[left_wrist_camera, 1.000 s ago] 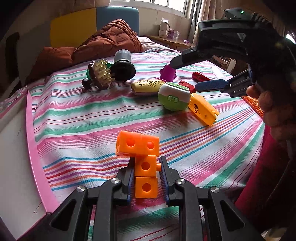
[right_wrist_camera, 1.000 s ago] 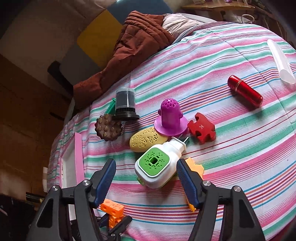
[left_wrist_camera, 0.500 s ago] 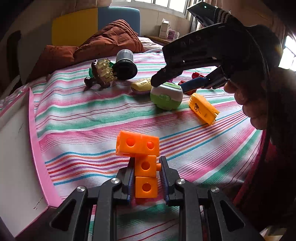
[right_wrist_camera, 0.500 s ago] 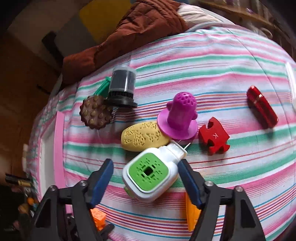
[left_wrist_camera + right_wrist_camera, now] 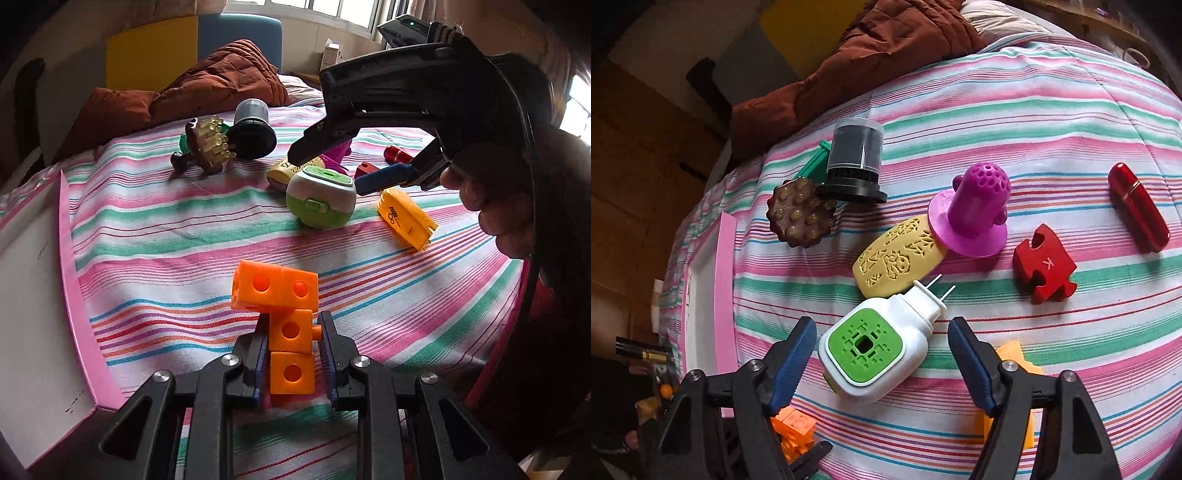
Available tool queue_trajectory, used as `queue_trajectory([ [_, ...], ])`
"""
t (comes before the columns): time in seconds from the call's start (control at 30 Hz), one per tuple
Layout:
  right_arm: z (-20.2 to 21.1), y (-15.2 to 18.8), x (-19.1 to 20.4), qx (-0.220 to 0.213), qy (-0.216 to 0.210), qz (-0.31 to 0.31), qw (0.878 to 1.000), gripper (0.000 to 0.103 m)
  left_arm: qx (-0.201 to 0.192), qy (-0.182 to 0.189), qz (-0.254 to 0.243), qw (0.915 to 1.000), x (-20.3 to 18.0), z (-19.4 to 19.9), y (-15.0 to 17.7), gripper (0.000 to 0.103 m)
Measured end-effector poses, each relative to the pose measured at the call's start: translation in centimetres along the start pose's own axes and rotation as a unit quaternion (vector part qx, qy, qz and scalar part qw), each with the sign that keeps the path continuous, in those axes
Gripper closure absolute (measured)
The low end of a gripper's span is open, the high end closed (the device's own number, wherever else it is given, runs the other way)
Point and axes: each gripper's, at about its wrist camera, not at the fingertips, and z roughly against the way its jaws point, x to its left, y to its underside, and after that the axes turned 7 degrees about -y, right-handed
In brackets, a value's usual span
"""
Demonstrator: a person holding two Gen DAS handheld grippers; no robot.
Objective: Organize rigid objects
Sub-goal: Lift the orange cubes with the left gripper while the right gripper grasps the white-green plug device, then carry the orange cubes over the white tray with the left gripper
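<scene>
Two views, and your left wrist camera comes first. Your left tool (image 5: 291, 354) is clamped on the orange block piece (image 5: 284, 314); its pads press the lower cubes from both sides, and the two-cube top bar sticks out above the fingertips. The piece hangs over the striped bed cover (image 5: 166, 229), near the pink-edged box (image 5: 40, 295) at the left. Farther out, your right tool (image 5: 328, 166) stands over the white and green plug-in device (image 5: 320, 199), one finger on each side of it, with your hand (image 5: 491, 199) on the grip. An orange-yellow oblong piece (image 5: 405, 218) lies just right of the device. A brown studded brush (image 5: 208, 147) and a black cylinder with a clear cap (image 5: 253, 129) lie touching farther back.

In the right wrist camera, your right tool (image 5: 882, 354) has just been opening its jaws. The plug-in device (image 5: 875, 350) lies on the bed cover between the blue pads, clear of both. Its prongs point toward the yellow carved oval (image 5: 899, 264), which lies partly under the rim of the purple perforated cap (image 5: 975, 218). A red puzzle piece (image 5: 1043, 269) and a red capsule (image 5: 1137, 206) lie to the right, apart from each other.
</scene>
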Motion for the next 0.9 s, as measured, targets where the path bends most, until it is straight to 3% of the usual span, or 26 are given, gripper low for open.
queue_trajectory([
  [0.13, -0.7, 0.0, 0.3, 0.011, 0.01, 0.003, 1.0, 0.021, -0.002, -0.002, -0.001, 1.0, 0.2, -0.1, 0.1, 0.078],
  [0.2, -1.4, 0.3, 0.8, 0.022, 0.025, 0.02, 0.999, 0.031, -0.002, -0.003, 0.0, 1.0, 0.2, -0.2, 0.2, 0.078],
  [0.3, -2.5, 0.9, 1.6, 0.034, 0.057, 0.05, 0.997, 0.037, -0.003, -0.009, -0.003, 0.9999, -0.2, -0.1, 0.2, 0.078],
  [0.57, -2.3, 0.7, 0.4, 0.032, 0.037, 0.022, 0.999, 0.037, 0.007, -0.016, -0.001, 0.9999, -0.2, 0.9, 0.6, 0.079],
  [0.73, -2.3, 0.6, 0.4, 0.032, 0.033, 0.018, 0.999, 0.037, -0.006, -0.014, 0.008, 0.9998, 0.1, 2.7, 0.5, 0.079],
  [0.9, -2.3, 0.8, 1.0, 0.025, 0.063, 0.038, 0.997, 0.037, -0.022, -0.022, 0.029, 0.9991, 1.3, 4.6, 0.1, 0.079],
])
